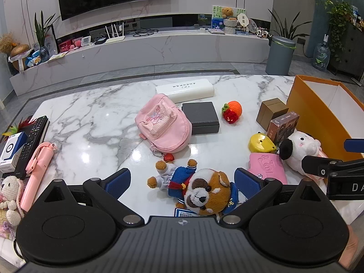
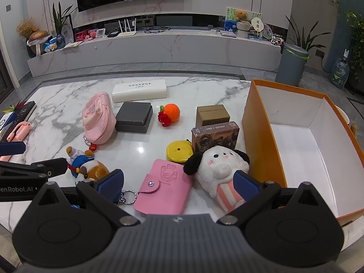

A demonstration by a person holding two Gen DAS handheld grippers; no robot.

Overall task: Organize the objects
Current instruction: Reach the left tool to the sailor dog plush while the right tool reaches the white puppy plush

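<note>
My left gripper (image 1: 182, 179) hangs open over the near edge of the tabletop (image 1: 91, 122), its 2 fingers either side of a brown dog toy (image 1: 195, 188) in a blue sailor suit, not touching it. A pink backpack (image 1: 163, 125) and a dark box (image 1: 201, 117) lie mid-table. My right gripper (image 2: 179, 182) is open too, above a pink wallet (image 2: 163, 186), with a white plush dog (image 2: 218, 168) against its right finger. An orange box (image 2: 259, 136) stands open at the right edge.
</note>
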